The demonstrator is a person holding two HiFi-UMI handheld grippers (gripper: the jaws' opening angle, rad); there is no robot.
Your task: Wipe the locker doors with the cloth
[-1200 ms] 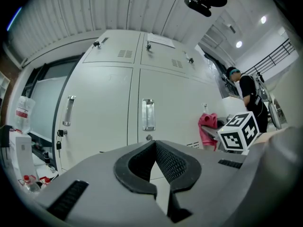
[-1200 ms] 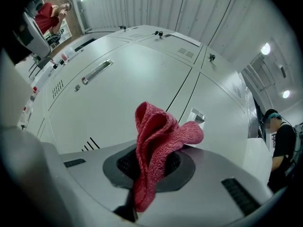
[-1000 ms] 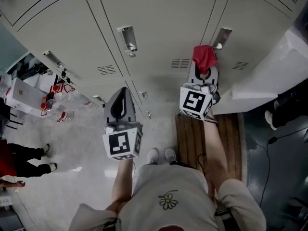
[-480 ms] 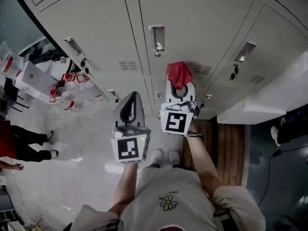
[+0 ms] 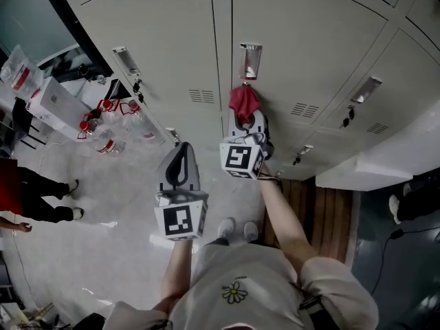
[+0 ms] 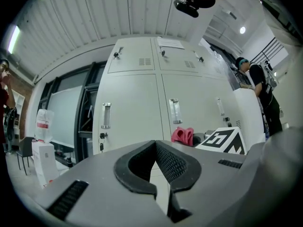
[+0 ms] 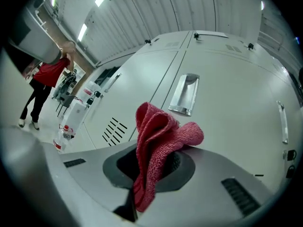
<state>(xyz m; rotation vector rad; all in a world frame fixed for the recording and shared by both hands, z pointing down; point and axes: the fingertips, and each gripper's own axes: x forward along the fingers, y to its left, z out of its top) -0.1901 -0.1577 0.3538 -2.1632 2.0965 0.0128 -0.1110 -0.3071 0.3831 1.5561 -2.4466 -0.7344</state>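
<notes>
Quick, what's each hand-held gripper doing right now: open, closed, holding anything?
Left hand-held gripper: closed, nothing between its jaws.
Right hand-held gripper: closed on the red terry cloth.

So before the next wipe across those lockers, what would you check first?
1. Red terry cloth gripped by the right gripper: ok, jaws closed on it.
2. Cloth spread flat for wiping: not ok, bunched in folds.
3. Cloth touching the pale grey metal locker door: cannot tell; it sits just below the recessed steel handle.
4. Left gripper out of the way: ok, shut, empty, held back from the door.
5. Bystander clear: ok, the person in dark trousers stands far off to the left.
</notes>
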